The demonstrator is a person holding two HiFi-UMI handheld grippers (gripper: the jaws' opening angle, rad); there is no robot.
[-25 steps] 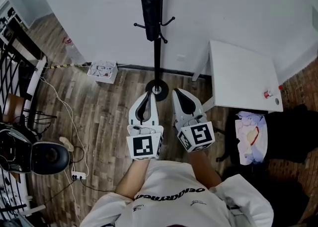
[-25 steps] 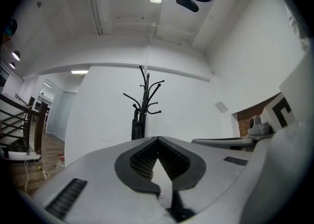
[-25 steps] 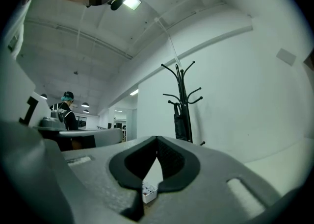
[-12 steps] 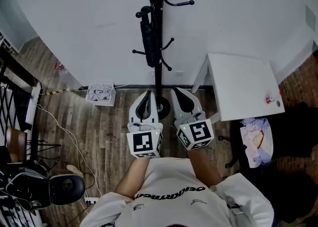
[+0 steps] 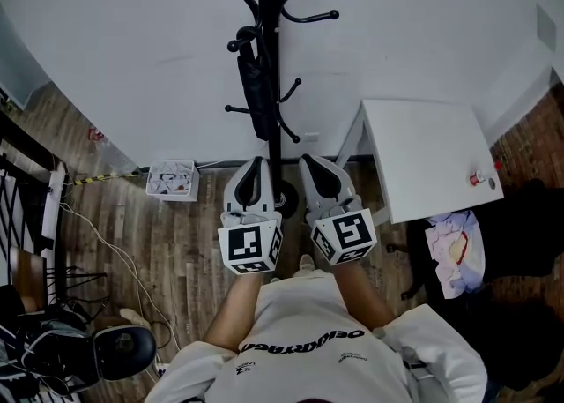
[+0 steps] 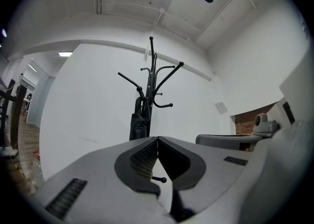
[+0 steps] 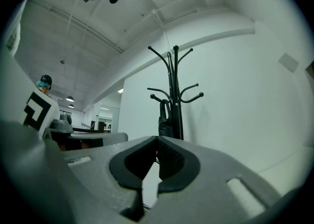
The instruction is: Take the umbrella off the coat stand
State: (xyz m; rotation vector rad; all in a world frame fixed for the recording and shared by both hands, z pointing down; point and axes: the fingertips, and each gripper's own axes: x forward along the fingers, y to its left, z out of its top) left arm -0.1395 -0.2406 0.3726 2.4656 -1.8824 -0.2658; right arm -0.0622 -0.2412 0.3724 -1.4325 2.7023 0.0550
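A black coat stand (image 5: 275,57) rises against the white wall. A folded black umbrella (image 5: 255,88) hangs by its curved handle from a hook on the stand's left side. It also shows as the umbrella (image 6: 139,122) in the left gripper view and the umbrella (image 7: 166,120) in the right gripper view. My left gripper (image 5: 256,163) and right gripper (image 5: 306,161) are held side by side, one on each side of the pole, below and short of the umbrella. Both are shut with nothing between the jaws.
A white table (image 5: 429,156) stands right of the stand, with a small red-capped item (image 5: 477,178) on it. A white box (image 5: 172,179) lies by the wall at left. Cables, a round black chair base (image 5: 123,348) and clutter fill the left floor.
The stand and umbrella have grown larger and slid lower in the head view as both grippers and the person moved toward them. Both grippers stayed shut.
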